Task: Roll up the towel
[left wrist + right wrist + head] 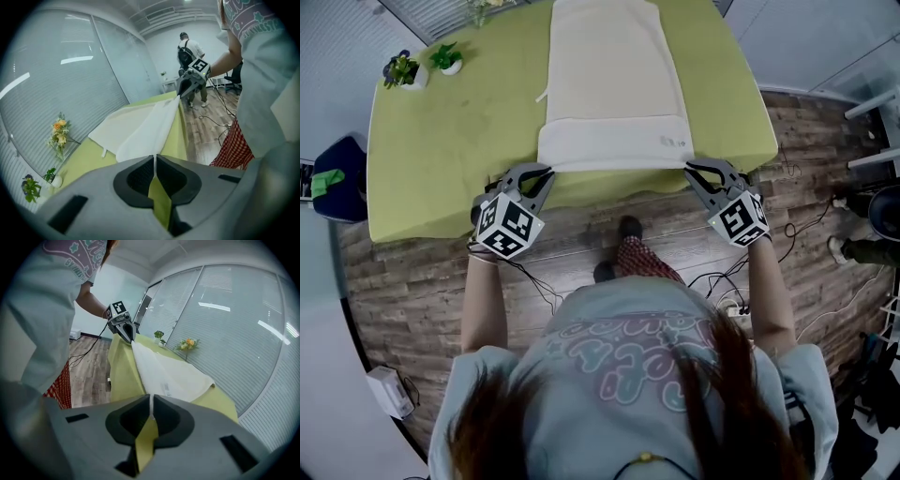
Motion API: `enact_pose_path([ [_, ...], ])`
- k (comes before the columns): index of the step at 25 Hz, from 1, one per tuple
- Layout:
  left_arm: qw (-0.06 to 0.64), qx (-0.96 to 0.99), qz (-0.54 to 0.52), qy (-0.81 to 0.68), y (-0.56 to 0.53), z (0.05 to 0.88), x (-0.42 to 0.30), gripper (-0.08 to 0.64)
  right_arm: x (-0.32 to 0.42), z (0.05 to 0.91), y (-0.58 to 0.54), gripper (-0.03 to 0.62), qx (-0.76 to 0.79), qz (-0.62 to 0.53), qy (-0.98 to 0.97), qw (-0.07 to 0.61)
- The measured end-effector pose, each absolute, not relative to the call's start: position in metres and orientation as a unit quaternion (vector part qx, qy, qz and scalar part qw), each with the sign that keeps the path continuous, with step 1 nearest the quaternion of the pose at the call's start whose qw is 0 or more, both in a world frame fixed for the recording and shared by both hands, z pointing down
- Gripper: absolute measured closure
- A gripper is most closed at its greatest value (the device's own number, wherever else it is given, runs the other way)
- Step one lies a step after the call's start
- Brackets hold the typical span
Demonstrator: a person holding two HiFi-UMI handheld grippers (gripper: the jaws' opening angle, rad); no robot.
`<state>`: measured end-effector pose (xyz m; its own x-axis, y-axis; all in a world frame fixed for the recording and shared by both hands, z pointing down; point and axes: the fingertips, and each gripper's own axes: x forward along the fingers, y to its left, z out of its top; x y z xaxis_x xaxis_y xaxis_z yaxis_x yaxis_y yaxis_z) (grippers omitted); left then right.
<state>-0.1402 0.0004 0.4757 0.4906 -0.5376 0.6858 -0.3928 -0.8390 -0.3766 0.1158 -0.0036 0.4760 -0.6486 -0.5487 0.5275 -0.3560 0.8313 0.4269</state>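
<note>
A cream towel [614, 84] lies flat along the green table [459, 141], with its near edge at the table's front edge. My left gripper [546, 172] is shut on the towel's near left corner. My right gripper [689, 169] is shut on the near right corner. In the left gripper view the jaws [154, 157] pinch the thin towel edge [140, 126], with green cloth showing below them, and the right gripper [180, 95] holds the far end. The right gripper view shows the same: jaws [151, 397] closed on the towel [164, 371], the left gripper [131, 339] at the other corner.
Two small potted plants [403, 70] [447, 59] stand at the table's far left corner, and a vase of flowers [58, 133] is by the window blinds. Cables [722, 281] trail over the wooden floor. A dark blue object [337, 178] stands left of the table. Another person [187, 47] stands far back.
</note>
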Motion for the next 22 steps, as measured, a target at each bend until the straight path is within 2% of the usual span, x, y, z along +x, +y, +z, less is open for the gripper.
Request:
enact_pose_path([
  [10, 0.013, -0.857, -0.471, 0.208, -0.016, 0.48, -0.139, 0.537, 0.116, 0.469, -0.027, 0.561, 0.186, -0.019, -0.929, 0.319],
  [22, 0.004, -0.831, -0.503, 0.239, -0.077, 0.482, -0.139, 0.535, 0.119, 0.471, -0.082, 0.554, 0.166, 0.002, -0.94, 0.298],
])
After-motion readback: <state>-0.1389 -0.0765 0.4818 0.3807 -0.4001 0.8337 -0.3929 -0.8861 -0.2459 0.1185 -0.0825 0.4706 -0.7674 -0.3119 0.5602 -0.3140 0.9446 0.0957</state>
